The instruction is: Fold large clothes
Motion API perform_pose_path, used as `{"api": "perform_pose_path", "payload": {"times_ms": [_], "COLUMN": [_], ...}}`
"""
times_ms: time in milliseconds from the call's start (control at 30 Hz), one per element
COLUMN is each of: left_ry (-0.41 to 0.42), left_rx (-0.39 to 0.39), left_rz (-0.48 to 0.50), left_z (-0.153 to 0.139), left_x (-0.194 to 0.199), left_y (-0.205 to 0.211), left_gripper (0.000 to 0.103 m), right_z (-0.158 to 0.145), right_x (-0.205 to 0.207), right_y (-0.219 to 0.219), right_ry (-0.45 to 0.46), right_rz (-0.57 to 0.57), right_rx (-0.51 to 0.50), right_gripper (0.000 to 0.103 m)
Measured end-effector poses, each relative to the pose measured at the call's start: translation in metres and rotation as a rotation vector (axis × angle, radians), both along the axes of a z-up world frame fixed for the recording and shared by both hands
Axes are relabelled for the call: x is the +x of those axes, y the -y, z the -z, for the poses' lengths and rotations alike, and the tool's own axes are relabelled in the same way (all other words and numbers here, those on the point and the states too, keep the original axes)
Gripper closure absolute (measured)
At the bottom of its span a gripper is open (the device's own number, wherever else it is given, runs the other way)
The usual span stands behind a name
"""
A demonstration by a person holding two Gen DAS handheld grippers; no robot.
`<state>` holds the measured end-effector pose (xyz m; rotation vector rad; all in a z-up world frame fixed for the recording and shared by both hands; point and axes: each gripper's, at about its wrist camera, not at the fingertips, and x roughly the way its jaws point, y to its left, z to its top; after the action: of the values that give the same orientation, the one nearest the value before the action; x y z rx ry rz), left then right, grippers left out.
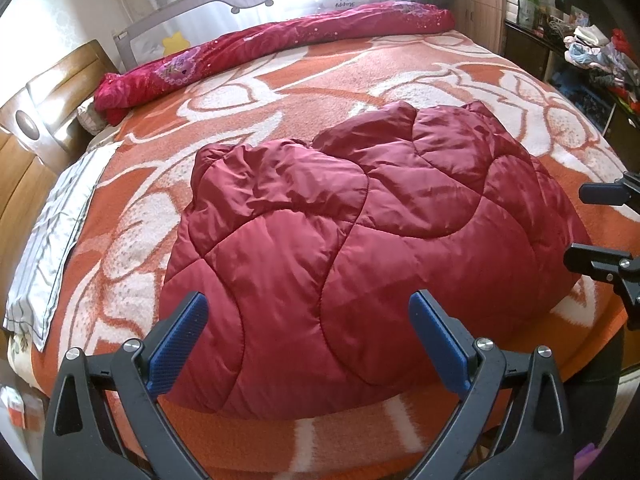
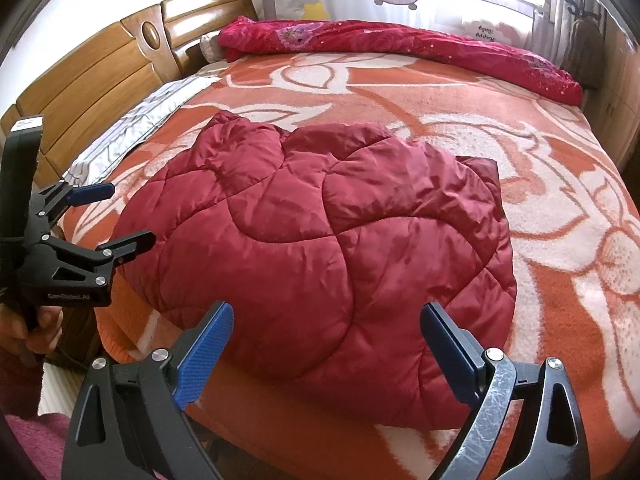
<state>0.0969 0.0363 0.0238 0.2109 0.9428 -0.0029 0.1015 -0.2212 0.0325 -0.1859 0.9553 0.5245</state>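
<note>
Red quilted coat (image 1: pixel 360 248) beyond both spread claws, untouched.

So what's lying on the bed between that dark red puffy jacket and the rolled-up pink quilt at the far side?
Nothing but bare orange-and-cream blanket between the jacket and the rolled quilt; both wrist views show it.

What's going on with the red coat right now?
Left gripper open, empty. Right gripper open, empty. Red quilted coat bundled on the blanket. Nothing blocking.
</note>
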Motion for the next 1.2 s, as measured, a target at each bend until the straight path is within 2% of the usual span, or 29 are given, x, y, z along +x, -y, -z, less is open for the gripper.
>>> {"api": "perform_pose_path", "payload": {"times_ms": [1200], "left_ry": [0.011], "left_rx": [0.0], "left_rz": [0.007], "left_z": [-0.0051], "left_x": [0.0009], "left_y": [0.0065], "left_gripper": [0.002], "right_z": [-0.0006], "right_x": [0.0007], "right_y": [-0.0006], "right_ry": [0.002], "right_rz": [-0.001], "right_rx": [-0.001], "right_gripper": [0.008]}}
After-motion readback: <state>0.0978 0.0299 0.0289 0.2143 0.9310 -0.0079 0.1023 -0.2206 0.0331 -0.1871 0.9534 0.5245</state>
